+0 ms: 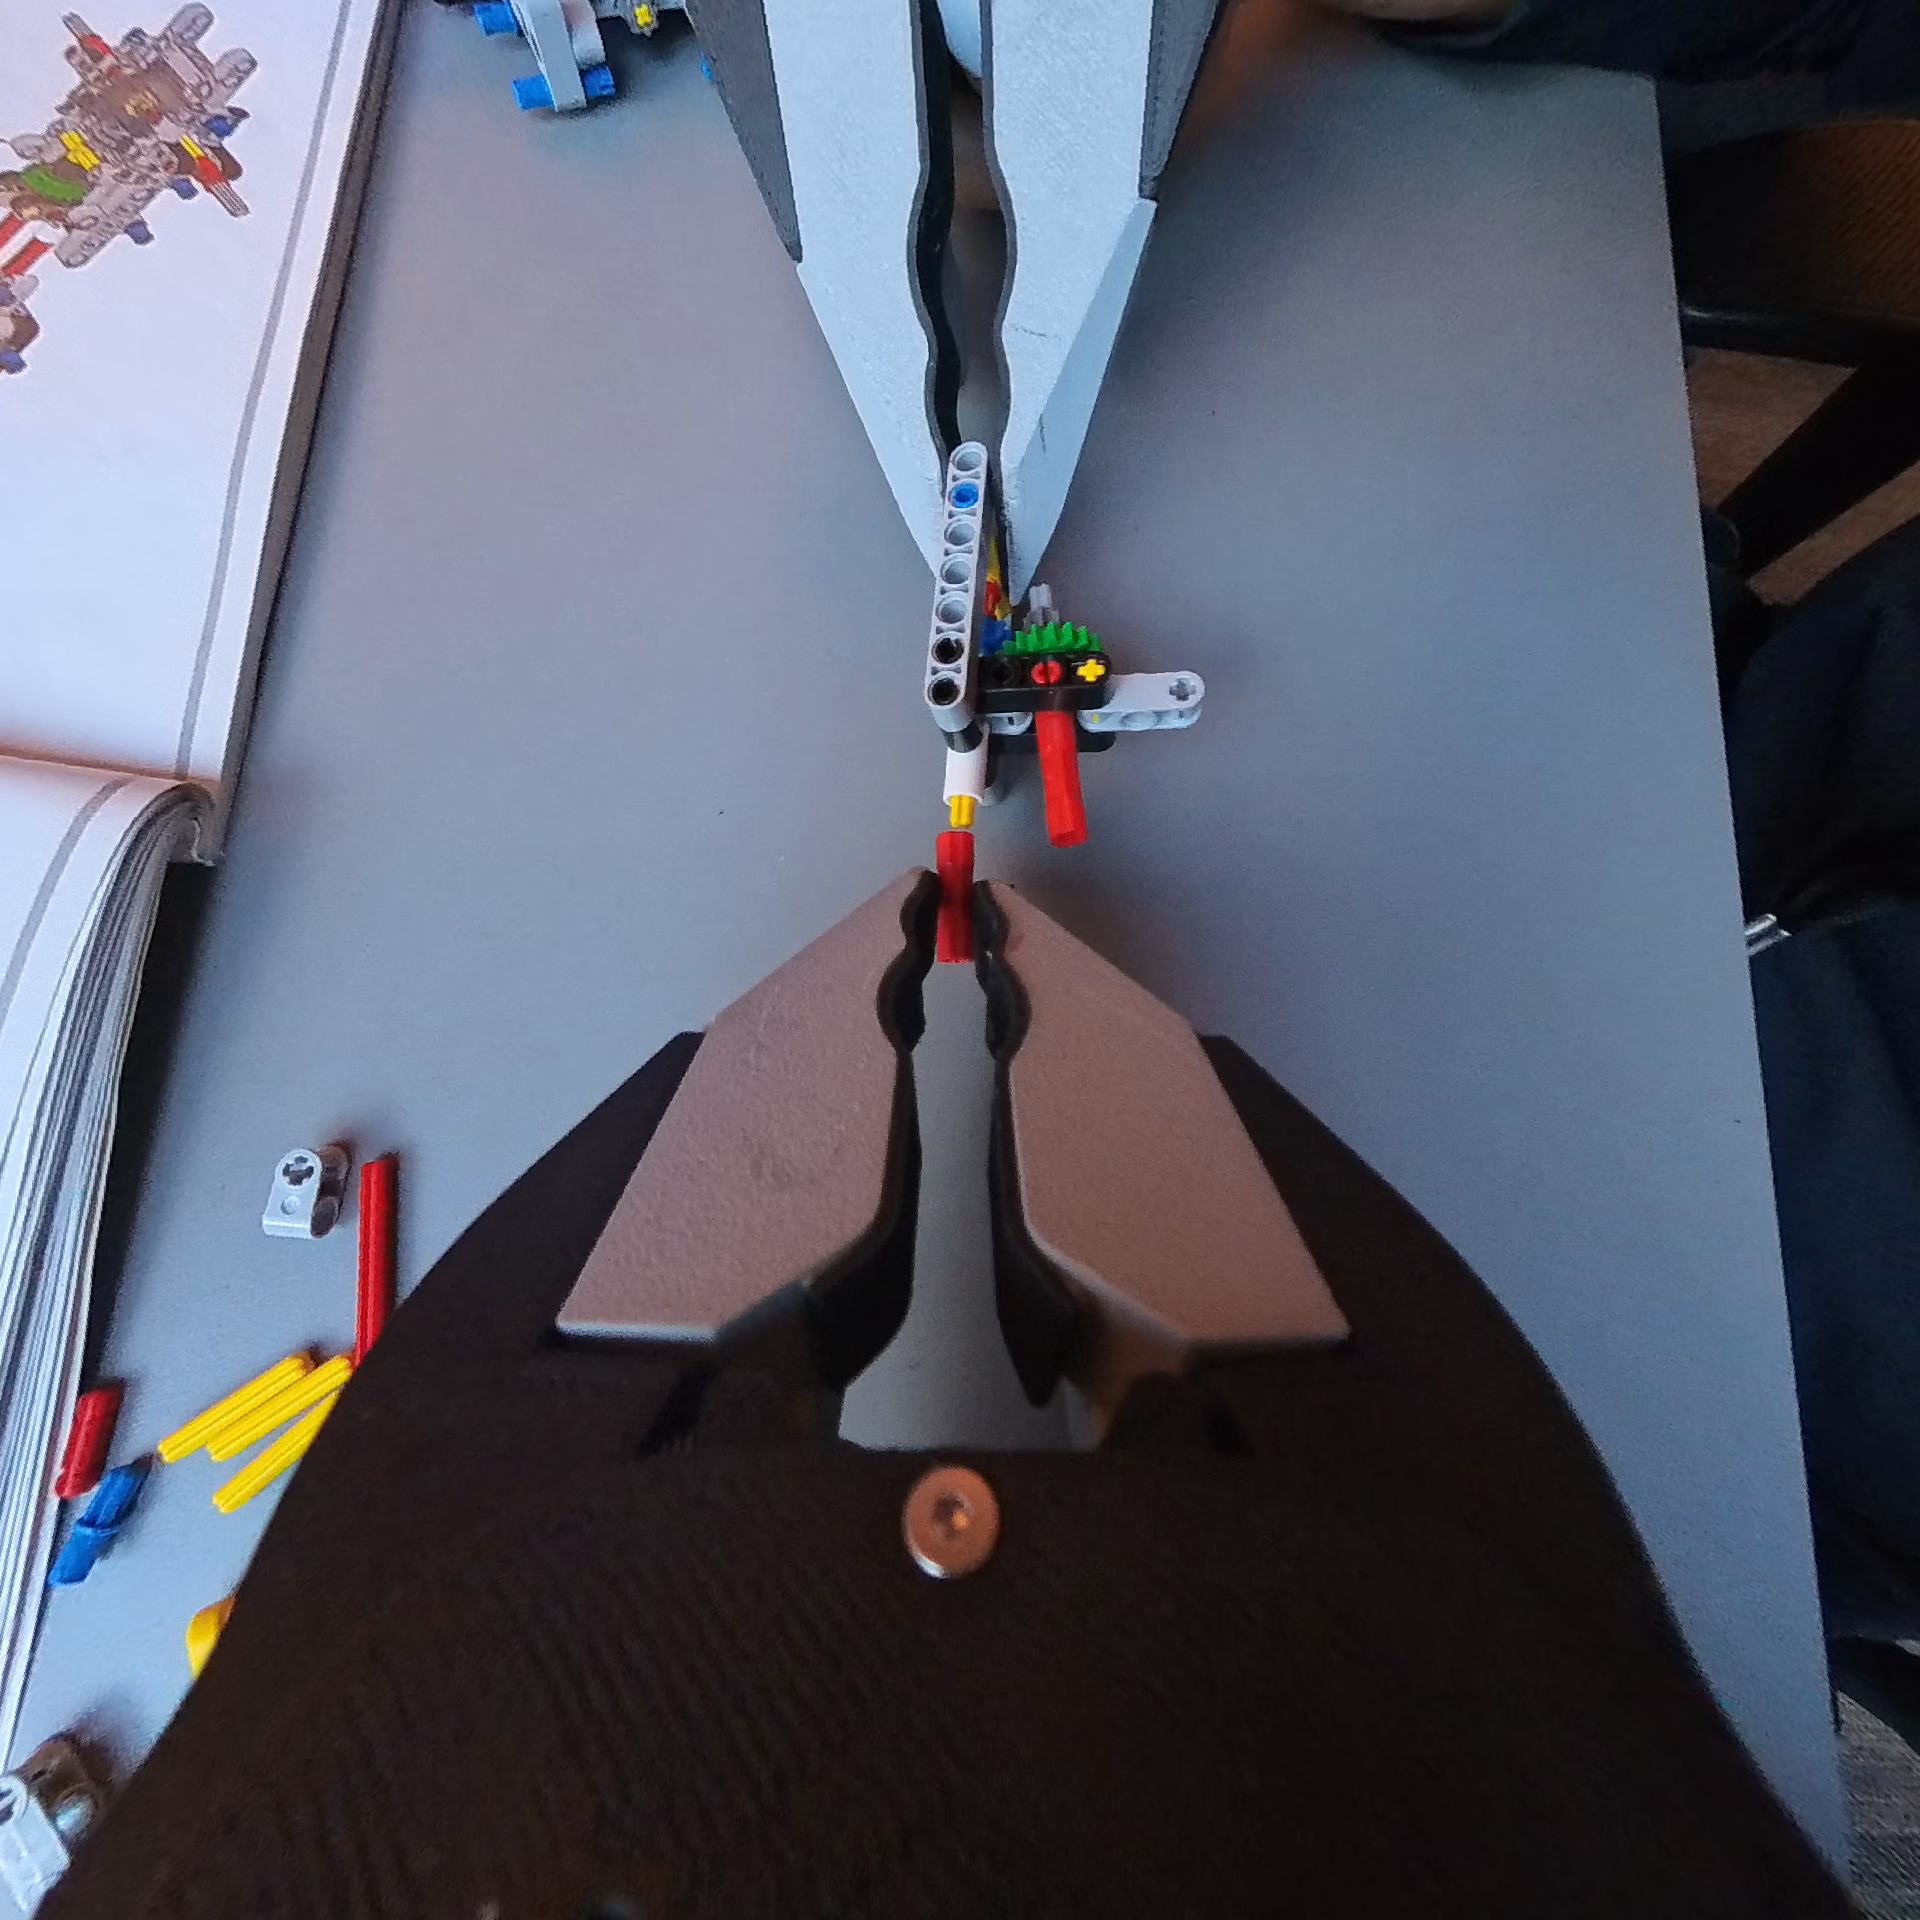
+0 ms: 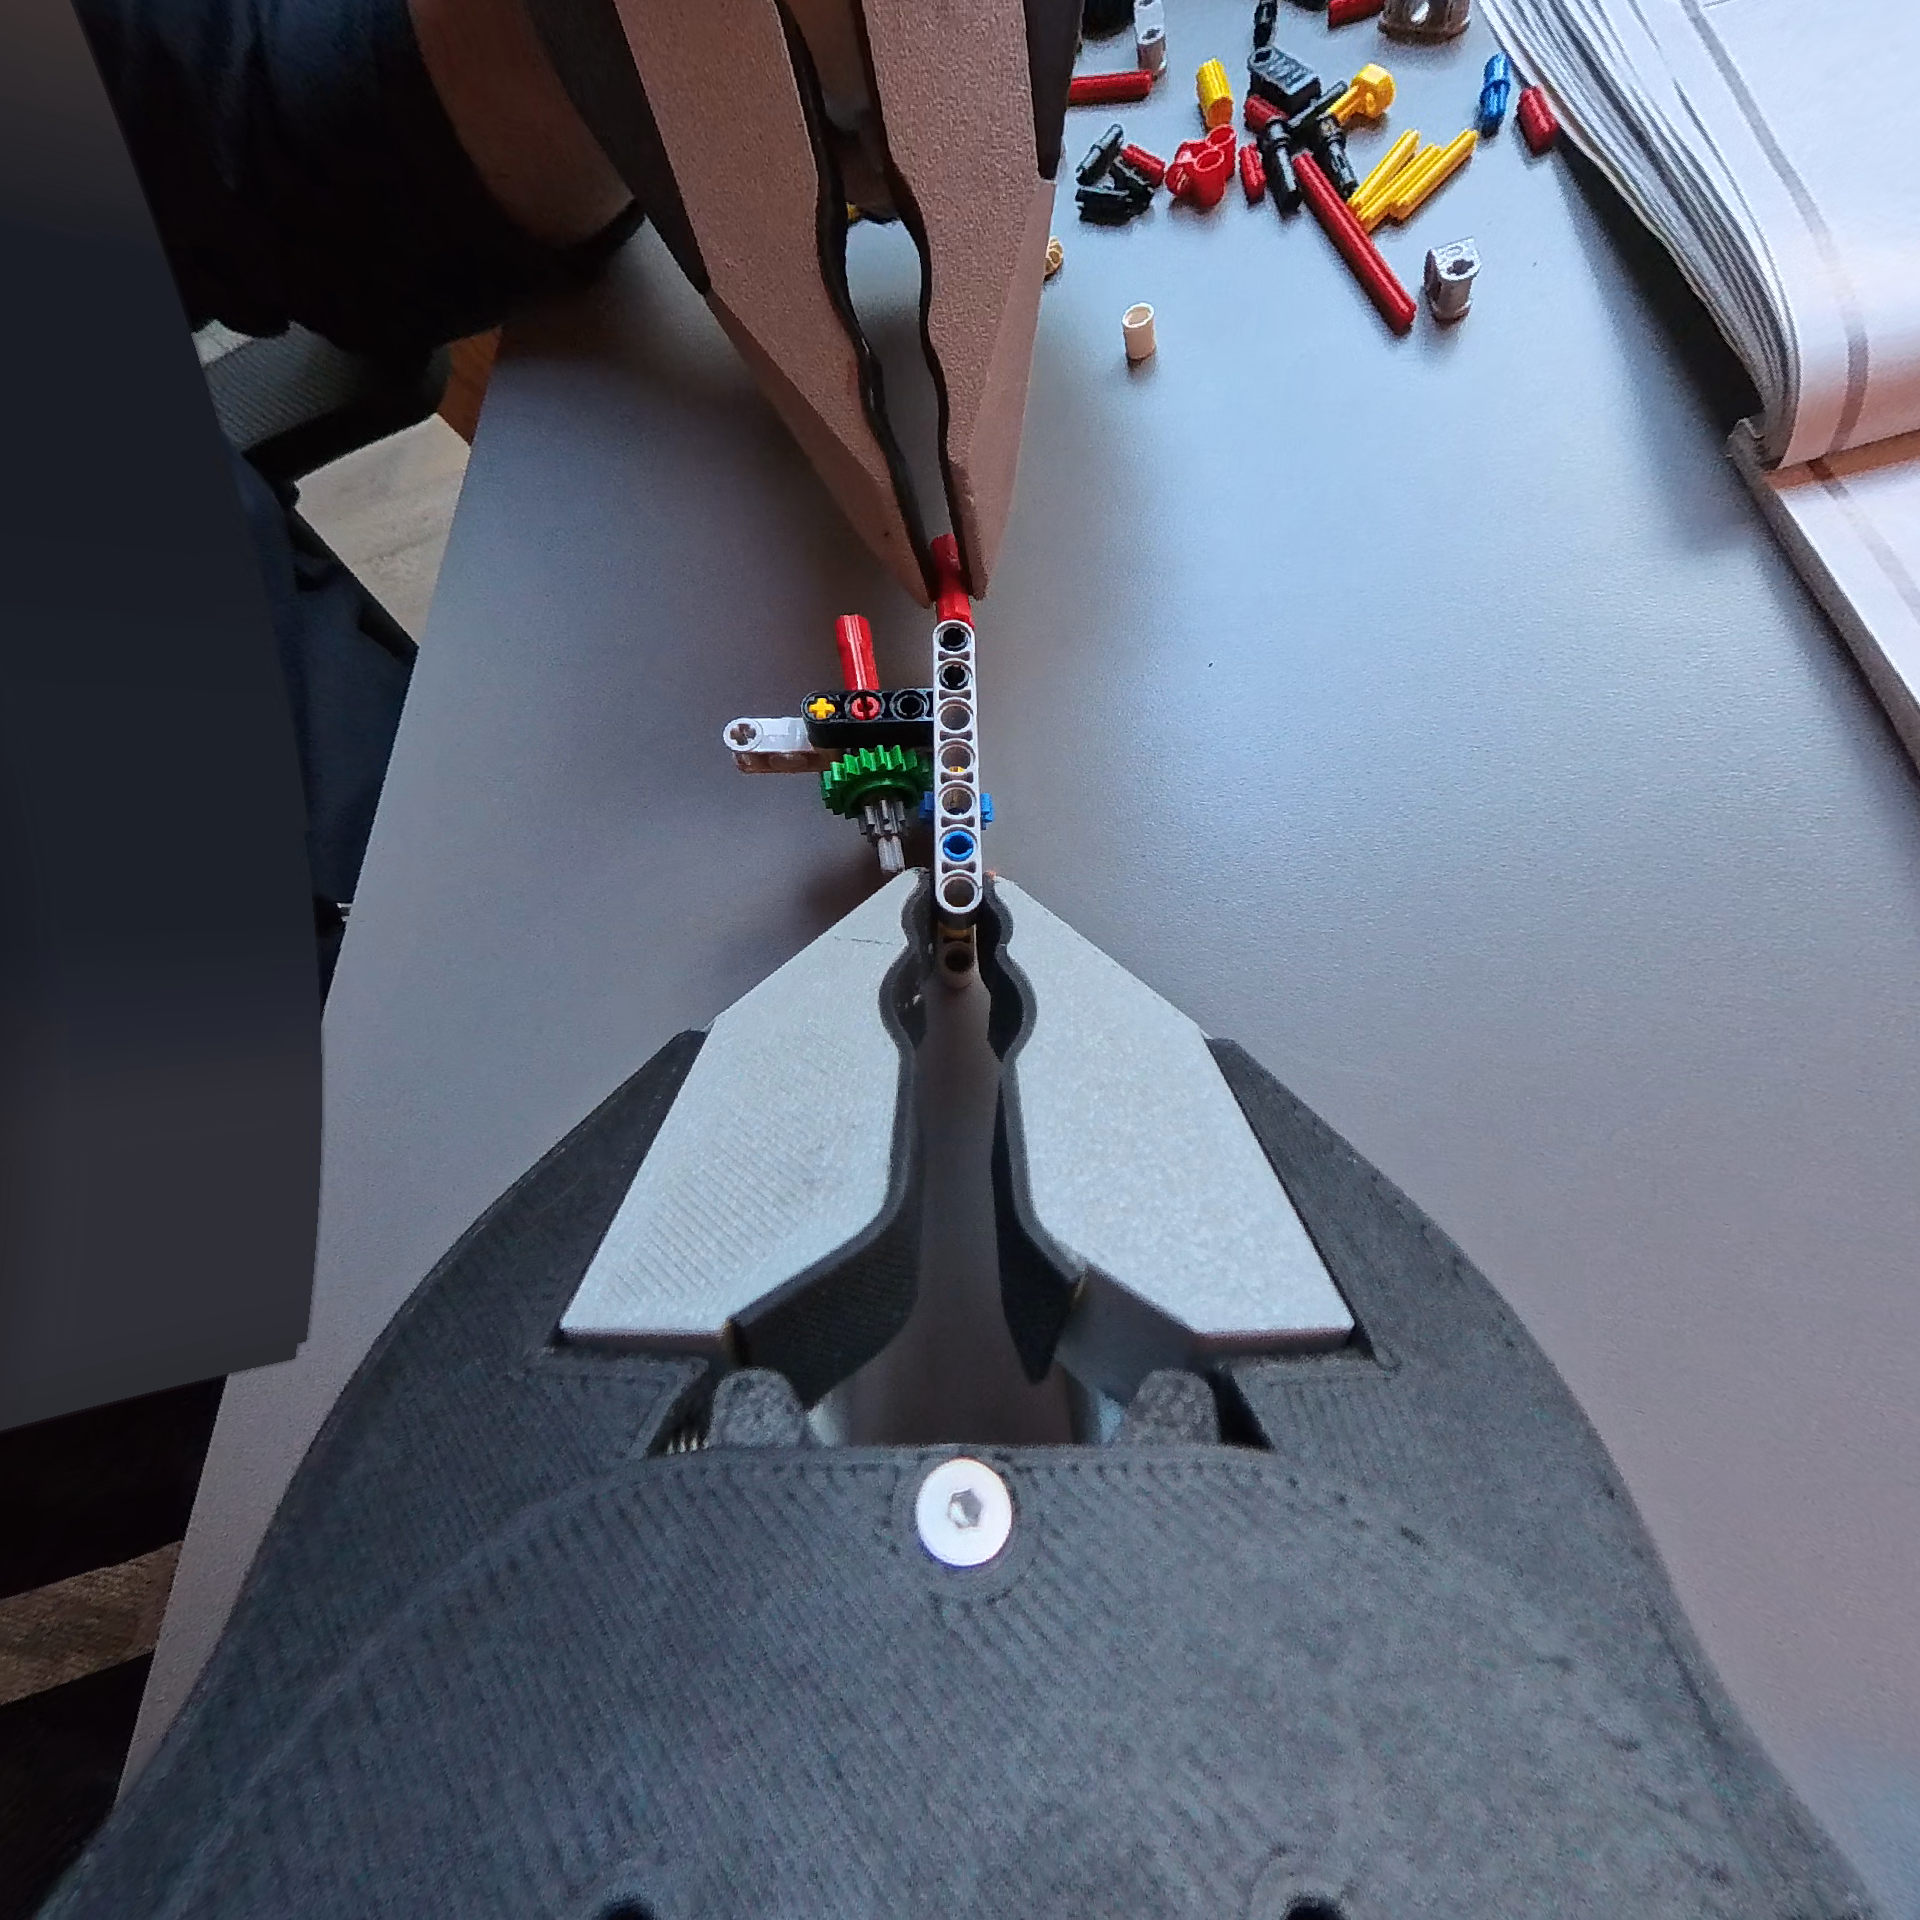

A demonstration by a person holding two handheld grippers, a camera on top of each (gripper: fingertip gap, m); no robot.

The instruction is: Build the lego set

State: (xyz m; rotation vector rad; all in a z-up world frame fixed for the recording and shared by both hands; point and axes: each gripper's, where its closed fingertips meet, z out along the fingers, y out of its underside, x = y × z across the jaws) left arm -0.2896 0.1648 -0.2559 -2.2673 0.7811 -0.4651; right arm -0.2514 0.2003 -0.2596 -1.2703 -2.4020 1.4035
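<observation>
Two hand-held grippers are meeting tip to tip over a grey counter [image 1: 520,623]. The left hand-held gripper [image 1: 956,904], brown-fingered, is pinching a short red connector [image 1: 954,894] — both dark pads are pressing on its sides, and its free end is pointing toward 12 o'clock. Just beyond that end, a yellow axle tip [image 1: 961,808] is projecting from a white sleeve [image 1: 964,774] on the small brick assembly [image 1: 1029,675]; a thin gap is separating the red piece from the yellow tip.

The right hand-held gripper [image 2: 956,914], grey-fingered, is clamping the assembly by the near end of its long light-grey perforated beam [image 2: 957,769], the jaws standing narrow on the beam and the tan piece beneath it. In the right wrist view, a black short beam [image 2: 868,719] is branching off toward 9 o'clock, a green gear [image 2: 868,781] is sitting just below it, and a red axle [image 2: 854,642] is sticking out toward 12 o'clock.

Loose parts — yellow rods [image 1: 260,1423], a red rod [image 1: 372,1257], a grey connector block [image 1: 301,1190], and blue pins [image 1: 104,1517] — are lying on the counter at 8 o'clock in the left wrist view, beside an open instruction booklet [image 1: 135,416] running along the 9 o'clock edge.
</observation>
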